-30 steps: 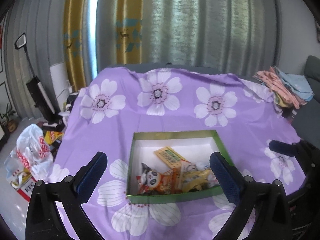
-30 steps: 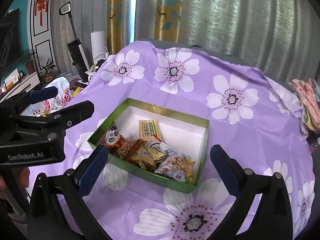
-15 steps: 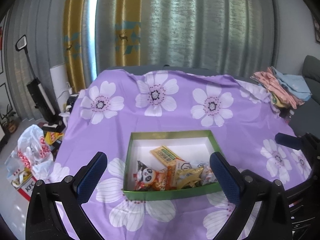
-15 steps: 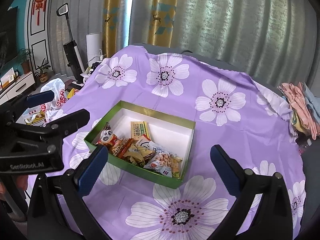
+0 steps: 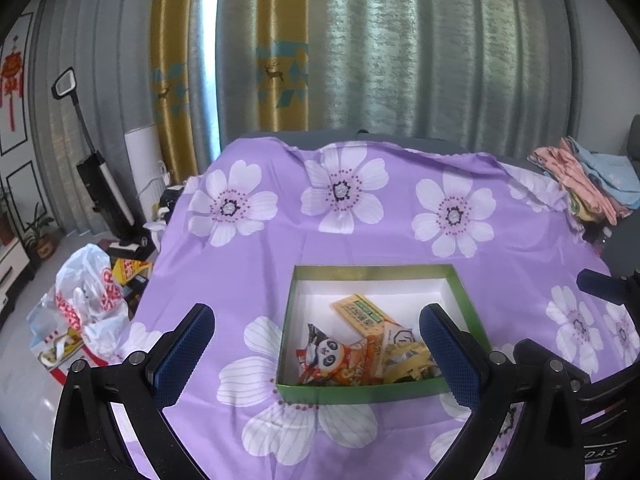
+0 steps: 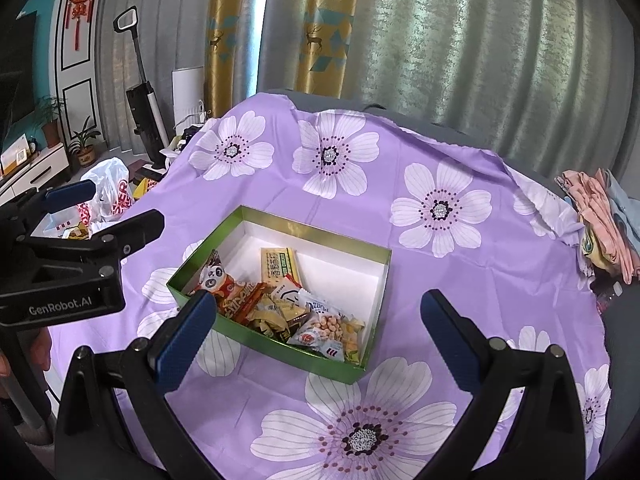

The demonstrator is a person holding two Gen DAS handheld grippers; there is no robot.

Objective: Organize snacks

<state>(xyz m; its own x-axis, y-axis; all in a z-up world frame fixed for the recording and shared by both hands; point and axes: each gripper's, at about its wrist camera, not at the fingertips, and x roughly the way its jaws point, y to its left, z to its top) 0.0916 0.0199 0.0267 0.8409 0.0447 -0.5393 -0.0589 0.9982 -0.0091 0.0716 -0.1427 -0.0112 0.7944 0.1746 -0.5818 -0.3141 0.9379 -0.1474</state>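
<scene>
A green box (image 5: 372, 271) with a white inside sits on the purple flowered tablecloth (image 5: 320, 240); it also shows in the right wrist view (image 6: 316, 234). Several snack packets lie in its near half, among them a panda packet (image 5: 330, 354), a yellow-green packet (image 5: 356, 312) and a peanut packet (image 6: 328, 330). My left gripper (image 5: 320, 352) is open and empty, held above the box's near edge. My right gripper (image 6: 316, 334) is open and empty, above the box's near right corner. The left gripper (image 6: 80, 216) shows at the left of the right wrist view.
A pile of folded clothes (image 5: 592, 180) lies at the table's right edge. On the floor to the left are white and red plastic bags (image 5: 88, 296) and an upright vacuum cleaner (image 5: 100, 168). Curtains (image 5: 360, 48) hang behind the table.
Both grippers have drawn back and up from the box, so it looks smaller and farther off. Both stay open and empty. The snacks have not moved.
</scene>
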